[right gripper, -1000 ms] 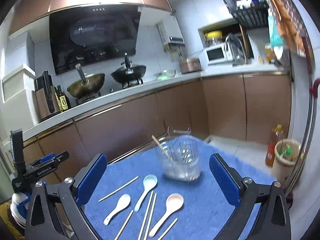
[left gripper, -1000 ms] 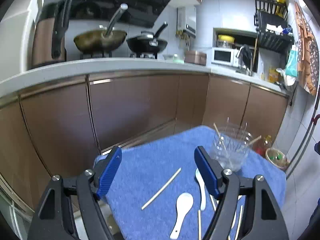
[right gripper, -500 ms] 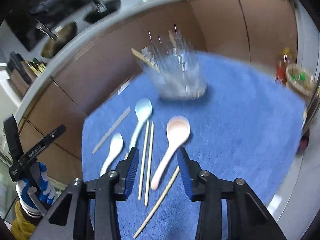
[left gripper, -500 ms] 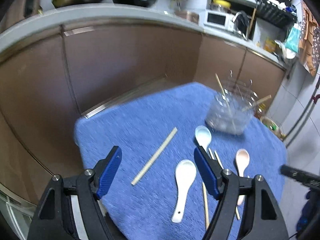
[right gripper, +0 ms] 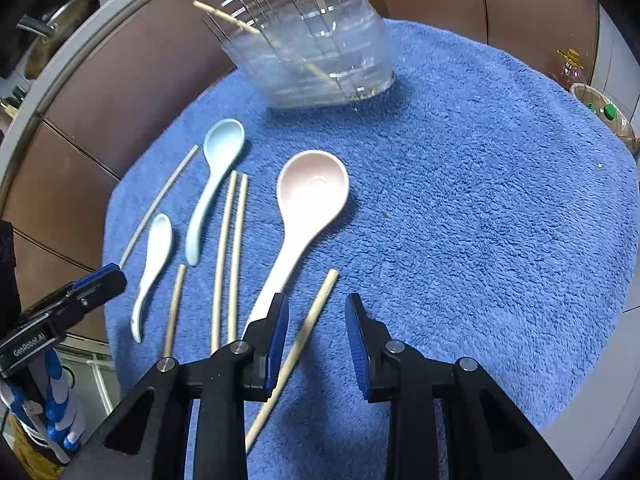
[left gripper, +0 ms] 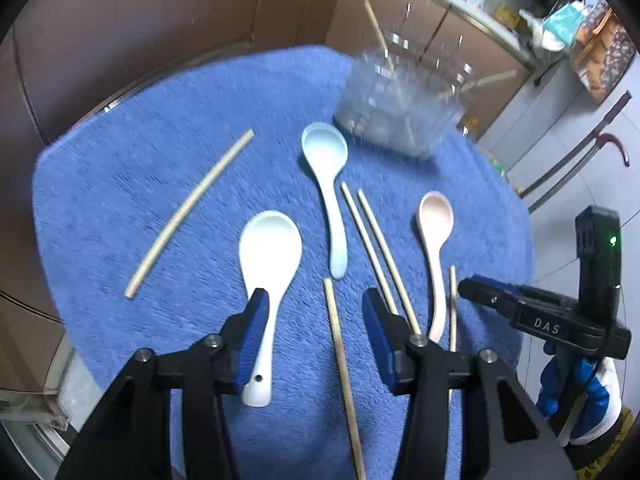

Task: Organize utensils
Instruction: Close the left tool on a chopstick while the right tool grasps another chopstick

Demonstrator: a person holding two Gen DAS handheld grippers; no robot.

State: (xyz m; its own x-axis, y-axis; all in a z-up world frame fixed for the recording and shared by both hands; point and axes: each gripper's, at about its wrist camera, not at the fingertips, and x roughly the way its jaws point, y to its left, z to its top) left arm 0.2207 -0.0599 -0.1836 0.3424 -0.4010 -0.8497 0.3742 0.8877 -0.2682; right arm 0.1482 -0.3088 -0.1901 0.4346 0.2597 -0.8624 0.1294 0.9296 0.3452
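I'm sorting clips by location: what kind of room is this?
Most likely a home kitchen: brown base cabinets under a pale countertop, a pan on a stove, and spoons and chopsticks on a blue towel beside a clear utensil holder.

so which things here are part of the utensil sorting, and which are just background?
Job:
- white spoon
- light blue spoon
- pink spoon
- loose chopsticks
- clear holder, two chopsticks already in it
- left gripper, right gripper, both closing on nothing yet

Lying about:
- blue towel
- brown cabinets
- bottles on the floor
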